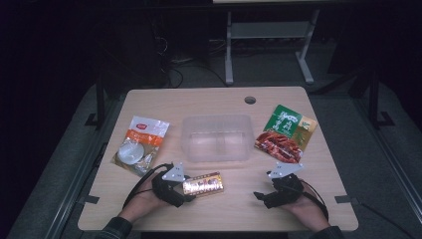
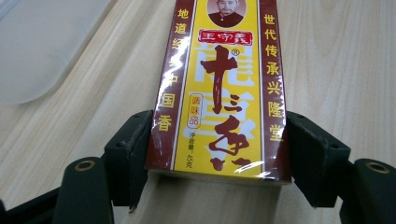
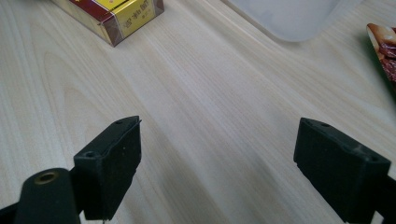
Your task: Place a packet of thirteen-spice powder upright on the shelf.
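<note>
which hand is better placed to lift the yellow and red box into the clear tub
Left. The left tongs already straddle the near end of the yellow and dark red seasoning box, jaws beside both its long sides. The right tongs stand open over bare wooden table. The clear plastic tub sits just beyond.

Box (image 1: 203,184) lies before the tub (image 1: 216,138), between pouches, seemingly.

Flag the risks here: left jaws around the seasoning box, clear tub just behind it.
1. The left gripper straddles only the near end of the seasoning box; most of its length sticks out ahead, so it may droop or twist when lifted.
2. The box's film wrap looks glossy, so the pads could slip.
3. The clear tub sits close behind; a swinging far end might clip its rim.
</note>
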`<state>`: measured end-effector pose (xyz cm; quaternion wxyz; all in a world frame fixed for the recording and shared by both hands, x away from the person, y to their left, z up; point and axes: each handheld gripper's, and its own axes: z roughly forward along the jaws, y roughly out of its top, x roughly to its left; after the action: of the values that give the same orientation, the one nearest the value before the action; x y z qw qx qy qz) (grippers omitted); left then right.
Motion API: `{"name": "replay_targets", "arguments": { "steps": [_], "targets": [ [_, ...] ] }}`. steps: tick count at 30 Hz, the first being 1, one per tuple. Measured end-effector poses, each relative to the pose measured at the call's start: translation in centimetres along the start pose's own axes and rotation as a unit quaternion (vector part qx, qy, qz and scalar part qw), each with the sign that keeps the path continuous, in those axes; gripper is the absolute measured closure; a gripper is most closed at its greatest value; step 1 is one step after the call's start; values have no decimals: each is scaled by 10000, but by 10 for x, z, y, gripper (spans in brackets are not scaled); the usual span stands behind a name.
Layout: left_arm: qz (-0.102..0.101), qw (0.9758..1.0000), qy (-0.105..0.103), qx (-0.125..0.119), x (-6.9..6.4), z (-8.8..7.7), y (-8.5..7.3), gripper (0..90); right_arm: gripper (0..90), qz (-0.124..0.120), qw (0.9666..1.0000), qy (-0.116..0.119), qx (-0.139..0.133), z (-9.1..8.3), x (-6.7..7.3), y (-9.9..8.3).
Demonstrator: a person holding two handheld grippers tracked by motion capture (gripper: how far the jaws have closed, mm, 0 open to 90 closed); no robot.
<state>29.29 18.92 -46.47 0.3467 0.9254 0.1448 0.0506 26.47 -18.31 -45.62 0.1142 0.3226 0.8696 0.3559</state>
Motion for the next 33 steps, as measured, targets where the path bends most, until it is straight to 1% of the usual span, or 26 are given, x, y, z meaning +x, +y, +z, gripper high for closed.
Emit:
{"name": "replay_targets", "arguments": {
  "steps": [1, 7, 8, 9, 11, 14, 17, 19, 20, 21, 22, 23, 26, 27, 28, 29, 30, 32, 33],
  "targets": [
    [7, 10000, -1, 32, 0, 0, 0, 302, 145, -5, 10000, -1, -2, 0, 0, 0],
    [-2, 10000, -33, 19, -1, 0, 0, 315, 145, 26, 10000, 4, 5, 0, 0, 0],
    [-15, 10000, -32, 20, -1, -1, 0, 317, 145, 30, 10000, 5, 3, 0, 0, 0],
    [-97, 9999, -27, -11, -1, 0, 1, 319, 145, 1, 10000, 33, -36, -1, 0, 0],
    [-118, 9999, -57, -4, -1, -1, 1, 320, 145, -8, 10000, 44, -52, -1, 0, 0],
    [-222, 9996, -133, -77, -1, -2, 0, 320, 145, -46, 9999, 107, -93, -2, 0, 0],
    [-188, 9995, -133, -239, 0, -9, 2, 320, 140, -94, 9995, 242, -170, -5, 0, 1],
    [-194, 9991, -118, -367, 0, -16, 3, 320, 140, -135, 9990, 383, -205, -6, 1, 2],
    [-226, 9986, -138, -449, 0, -19, 4, 320, 140, -184, 9988, 406, -216, -7, 1, 2],
    [-194, 9985, -119, -492, 0, -24, 5, 320, 140, -252, 9980, 523, -253, -8, 2, 4],
    [-194, 9985, -119, -492, 0, -24, 5, 320, 140, -252, 9980, 523, -253, -8, 2, 4],
    [-206, 9982, -119, -556, 1, -28, 5, 320, 140, -245, 9977, 569, -278, -9, 2, 5],
    [-236, 9972, -103, -705, 1, -36, 4, 320, 138, -295, 9958, 771, -397, -8, 0, 12],
    [-266, 9968, -106, -753, 1, -37, 4, 320, 136, -385, 9939, 943, -434, -7, 0, 18],
    [-257, 9966, -92, -780, 1, -39, 4, 320, 136, -385, 9939, 943, -434, -7, 0, 18],
    [-249, 9963, -82, -816, 1, -40, 4, 320, 136, -490, 9923, 1026, -496, -6, 1, 23],
    [-266, 9959, -89, -858, 0, -42, 5, 320, 136, -490, 9923, 1026, -496, -6, 1, 23],
    [-261, 9952, -121, -940, -1, -43, 5, 320, 136, -581, 9898, 1147, -613, -5, 2, 28],
    [-235, 9949, -127, -974, -2, -44, 7, 320, 136, -630, 9870, 1293, -712, -5, 3, 35]
  ]
}}
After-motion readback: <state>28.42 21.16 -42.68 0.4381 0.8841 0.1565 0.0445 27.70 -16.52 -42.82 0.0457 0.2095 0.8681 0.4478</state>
